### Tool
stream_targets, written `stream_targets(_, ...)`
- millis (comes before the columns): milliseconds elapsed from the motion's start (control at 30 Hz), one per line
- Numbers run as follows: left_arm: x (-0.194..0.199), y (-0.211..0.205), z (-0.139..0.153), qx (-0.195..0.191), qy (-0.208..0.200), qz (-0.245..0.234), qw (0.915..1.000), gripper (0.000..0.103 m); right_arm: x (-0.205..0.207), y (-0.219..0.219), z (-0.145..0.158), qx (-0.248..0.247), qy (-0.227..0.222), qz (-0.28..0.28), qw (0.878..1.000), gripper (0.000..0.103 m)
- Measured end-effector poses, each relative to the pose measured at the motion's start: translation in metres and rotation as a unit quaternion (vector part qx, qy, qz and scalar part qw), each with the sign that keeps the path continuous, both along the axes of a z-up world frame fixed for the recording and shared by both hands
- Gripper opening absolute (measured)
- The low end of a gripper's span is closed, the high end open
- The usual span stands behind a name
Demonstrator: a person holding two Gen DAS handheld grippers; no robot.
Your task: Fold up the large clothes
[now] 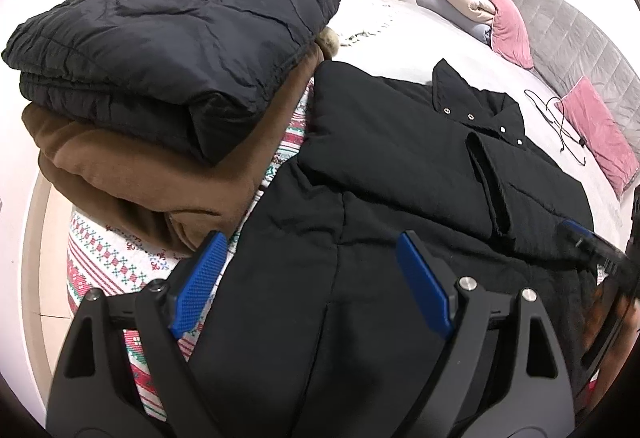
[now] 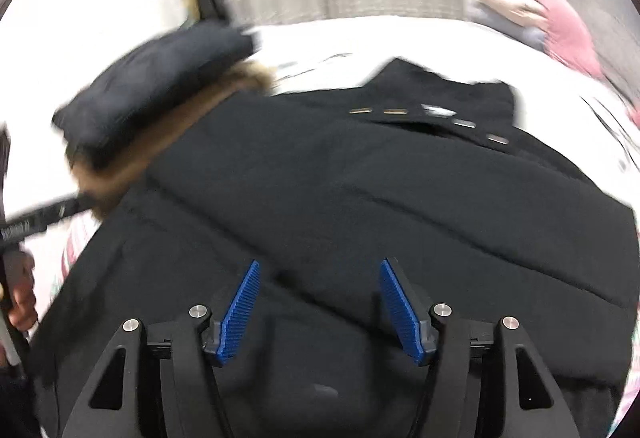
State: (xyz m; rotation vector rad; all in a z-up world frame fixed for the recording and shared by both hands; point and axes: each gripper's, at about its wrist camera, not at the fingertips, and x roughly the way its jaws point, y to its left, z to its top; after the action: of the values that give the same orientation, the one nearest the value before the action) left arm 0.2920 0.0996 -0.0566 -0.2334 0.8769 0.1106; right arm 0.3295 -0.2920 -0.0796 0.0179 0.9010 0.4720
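Note:
A black padded coat lies spread on the bed, one sleeve folded across its front and its snap-studded collar toward the pillows. My left gripper hovers open over the coat's lower left part, with nothing between its blue pads. The right wrist view is blurred. It shows the same coat with my right gripper open above its lower middle, and no cloth pinched between the pads. Part of the right gripper's body shows at the right edge of the left wrist view.
To the left, a folded dark navy jacket lies on a folded brown garment, both on a patterned blanket. Pink pillows, a black cable and a grey headboard line the right side. A hand holds the left gripper.

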Motion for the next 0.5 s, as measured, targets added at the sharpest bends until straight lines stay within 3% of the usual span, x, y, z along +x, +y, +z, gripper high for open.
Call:
stream_targets(67, 0.000, 0.000, -0.001, -0.004, 0.002, -0.002, 1.0000, 0.087, 0.020, -0.071, -0.017, 0.068, 0.051, -0.090, 0.992, 0.066)
stream_targets(133, 0.000, 0.000, -0.002, -0.003, 0.003, -0.001, 1.0000, 0.087, 0.027, -0.122, -0.035, 0.105, 0.082, -0.153, 0.979, 0.066)
stream_targets(233, 0.001, 0.000, -0.004, 0.001, 0.004, 0.001, 1.0000, 0.087, 0.021, -0.186, -0.054, 0.133, 0.087, -0.215, 0.964, 0.065)
stream_targets(300, 0.002, 0.000, -0.005, 0.002, 0.007, 0.001, 1.0000, 0.087, 0.015, -0.215, -0.059, 0.190, 0.087, -0.228, 0.951, 0.060)
stream_targets(333, 0.003, -0.001, -0.006, 0.003, 0.007, 0.001, 1.0000, 0.087, 0.012, -0.221, -0.059, 0.196, 0.086, -0.241, 0.947, 0.058)
stream_targets(433, 0.004, -0.004, -0.008, 0.012, 0.010, -0.002, 0.9999, 0.087, 0.011, -0.212, -0.050, 0.136, 0.069, -0.262, 0.953, 0.055)
stream_targets(500, 0.005, -0.006, -0.007, 0.016, 0.010, -0.003, 0.9998, 0.087, 0.007, -0.202, -0.044, 0.103, 0.060, -0.288, 0.950, 0.055)
